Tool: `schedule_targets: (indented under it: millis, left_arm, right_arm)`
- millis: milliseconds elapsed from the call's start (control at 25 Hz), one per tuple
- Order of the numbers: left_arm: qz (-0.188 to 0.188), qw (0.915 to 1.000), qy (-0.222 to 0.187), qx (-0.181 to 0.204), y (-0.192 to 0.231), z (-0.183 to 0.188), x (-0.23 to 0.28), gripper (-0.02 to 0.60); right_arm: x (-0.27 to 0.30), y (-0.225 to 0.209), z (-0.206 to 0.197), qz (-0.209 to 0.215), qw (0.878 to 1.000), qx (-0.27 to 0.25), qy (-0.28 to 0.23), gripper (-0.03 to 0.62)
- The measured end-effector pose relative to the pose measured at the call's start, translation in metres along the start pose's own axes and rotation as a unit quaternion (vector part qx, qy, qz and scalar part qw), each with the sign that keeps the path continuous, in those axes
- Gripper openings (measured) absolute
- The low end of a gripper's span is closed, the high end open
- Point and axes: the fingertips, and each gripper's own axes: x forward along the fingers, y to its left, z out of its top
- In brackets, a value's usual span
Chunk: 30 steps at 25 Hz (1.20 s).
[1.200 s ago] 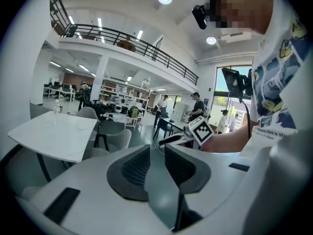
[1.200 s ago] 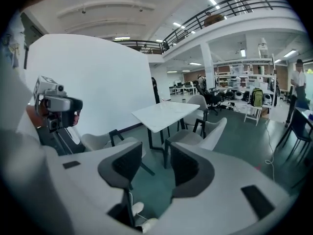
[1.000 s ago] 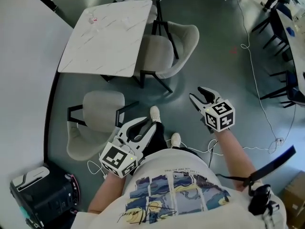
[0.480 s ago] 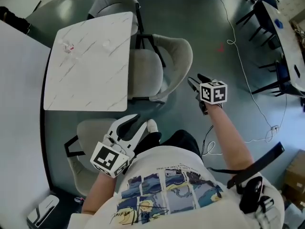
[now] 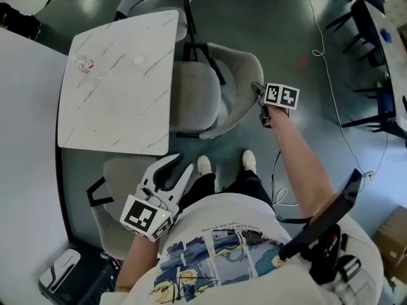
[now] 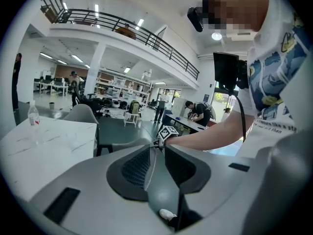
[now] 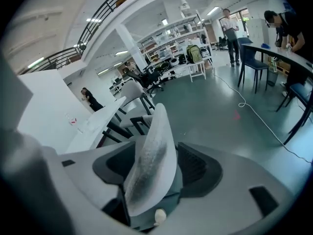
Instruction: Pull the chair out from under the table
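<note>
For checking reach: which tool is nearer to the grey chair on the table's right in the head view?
Right. The right tool straddles the backrest edge of that chair; its jaws have just been opening. The left tool hangs back by the person's legs.

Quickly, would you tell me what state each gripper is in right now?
Left gripper: open, empty.
Right gripper: open, jaws just opened wider, straddling the chair's backrest rim, not clamped.

The right gripper's [image 7: 157,166] dark jaws fill the lower frame. They stand apart, having just been opening, with the pale curved back rim of the chair [image 7: 154,131] upright between them. A white table [image 7: 95,126] sits at centre left.
</note>
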Motion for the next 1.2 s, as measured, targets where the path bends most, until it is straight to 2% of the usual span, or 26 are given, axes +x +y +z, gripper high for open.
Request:
schedule_targets:
  millis: [280,440,680,960,1200]
  left_arm:
    - [0.037,0.9989,0.014,-0.023,0.005,-0.004,0.007,0.080]
    - [0.051,0.9983,0.015,-0.022,0.004,-0.003,0.007,0.080]
    - [0.053,0.9982,0.020,-0.020,-0.002,0.005,0.016,0.080]
    - [0.046,0.9986,0.024,-0.013,-0.014,0.014,0.028,0.080]
    - [0.040,0.9989,0.023,-0.007,-0.026,0.022,0.041,0.080]
  right_arm:
    - [0.051,-0.003,-0.012,-0.006,0.998,0.024,0.054,0.249]
    - [0.060,-0.003,-0.016,-0.012,0.997,0.007,0.073,0.244]
    - [0.056,-0.018,-0.013,-0.029,0.996,0.034,0.075,0.146]
    - [0.051,-0.023,-0.013,-0.038,0.994,0.073,0.066,0.120]
    - [0.035,-0.051,-0.009,-0.051,0.992,0.104,0.055,0.107]
